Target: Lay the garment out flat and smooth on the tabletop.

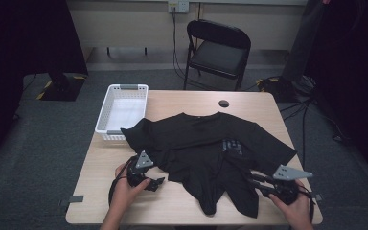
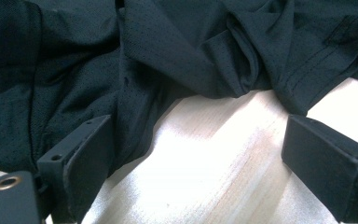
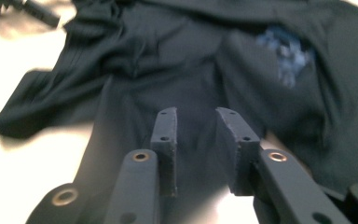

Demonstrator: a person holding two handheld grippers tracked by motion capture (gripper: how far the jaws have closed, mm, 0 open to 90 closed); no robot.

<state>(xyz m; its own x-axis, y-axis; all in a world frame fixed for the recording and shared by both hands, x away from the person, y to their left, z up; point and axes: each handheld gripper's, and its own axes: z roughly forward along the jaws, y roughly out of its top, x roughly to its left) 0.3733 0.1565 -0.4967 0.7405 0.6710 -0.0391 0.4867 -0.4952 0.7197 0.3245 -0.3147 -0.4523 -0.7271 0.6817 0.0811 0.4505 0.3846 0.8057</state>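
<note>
On the table (image 1: 182, 201), from above: black T-shirt (image 1: 206, 139) spread rumpled, left gripper (image 1: 157, 183) beside its near-left edge, right gripper (image 1: 254, 178) at its near-right hem. Left gripper view: jaws wide over bare wood. Right gripper view: jaws narrowly parted above cloth.

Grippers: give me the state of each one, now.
Left gripper: open wide, jaws astride bare table, at the edge of the black T-shirt, holding nothing.
Right gripper: open, a narrow gap between the jaws, over the T-shirt, nothing gripped.
</note>
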